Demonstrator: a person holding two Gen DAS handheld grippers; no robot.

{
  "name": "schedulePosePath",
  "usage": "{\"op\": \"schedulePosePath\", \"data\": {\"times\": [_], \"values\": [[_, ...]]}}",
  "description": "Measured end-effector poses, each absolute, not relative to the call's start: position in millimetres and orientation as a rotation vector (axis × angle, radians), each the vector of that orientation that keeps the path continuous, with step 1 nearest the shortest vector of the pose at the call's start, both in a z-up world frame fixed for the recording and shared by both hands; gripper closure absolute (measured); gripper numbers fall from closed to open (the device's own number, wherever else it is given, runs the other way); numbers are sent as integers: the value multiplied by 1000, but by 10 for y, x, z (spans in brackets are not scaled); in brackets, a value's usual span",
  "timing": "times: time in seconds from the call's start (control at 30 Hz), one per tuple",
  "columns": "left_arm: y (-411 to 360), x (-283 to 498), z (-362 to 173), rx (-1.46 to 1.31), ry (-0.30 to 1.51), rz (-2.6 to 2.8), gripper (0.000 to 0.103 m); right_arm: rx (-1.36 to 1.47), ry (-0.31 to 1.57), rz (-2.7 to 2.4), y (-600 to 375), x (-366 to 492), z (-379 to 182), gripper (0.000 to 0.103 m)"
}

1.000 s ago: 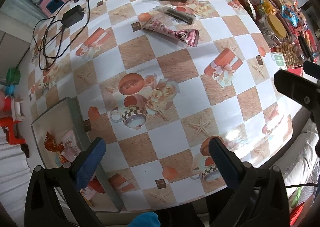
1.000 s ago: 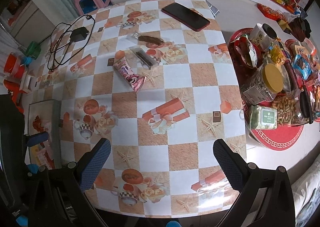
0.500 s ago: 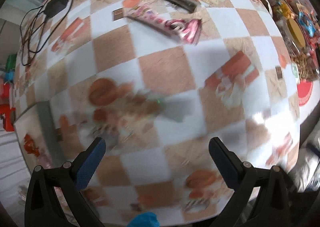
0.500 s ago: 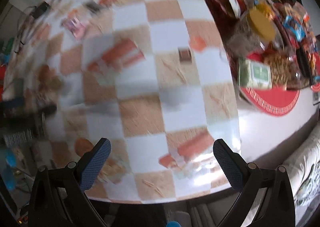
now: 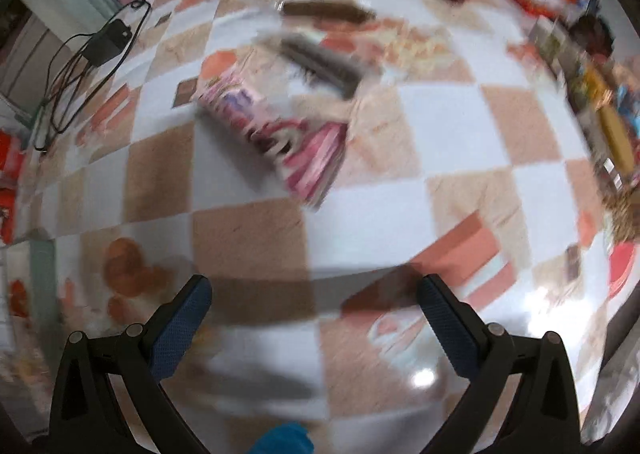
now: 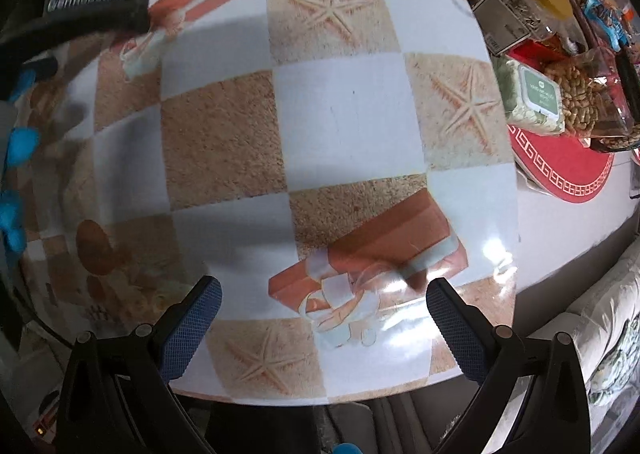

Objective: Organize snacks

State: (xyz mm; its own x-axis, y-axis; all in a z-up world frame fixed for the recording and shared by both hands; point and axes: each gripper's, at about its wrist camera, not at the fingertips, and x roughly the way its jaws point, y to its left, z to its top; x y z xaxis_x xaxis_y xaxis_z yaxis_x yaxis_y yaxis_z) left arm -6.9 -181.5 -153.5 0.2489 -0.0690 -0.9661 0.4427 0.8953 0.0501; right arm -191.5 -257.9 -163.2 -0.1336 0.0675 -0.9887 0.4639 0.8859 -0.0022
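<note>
The left gripper [image 5: 314, 298], open and holding nothing, is the nearer one to the pink snack pack [image 5: 276, 130], which lies slantwise straight ahead near the tabletop's [image 5: 440, 126] middle, while the right gripper [image 6: 322, 300], open too, hangs over the near edge.

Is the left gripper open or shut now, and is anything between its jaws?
Open. The left gripper has its jaws set wide apart, with only the table showing between them. The pink snack packet lies ahead, untouched.
</note>
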Motion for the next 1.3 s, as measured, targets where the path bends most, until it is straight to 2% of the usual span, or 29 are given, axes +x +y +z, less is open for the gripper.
{"op": "schedulePosePath", "data": {"times": [0.27,1.3], "values": [[-1780,-202,-1559,196,947,-367,0,385,1637,-347,-2588,-1805,-1742,0],[-1787,-186,-1551,193,949,-367,0,397,1588,-382,-2366,-1793,-1616,0]]}}
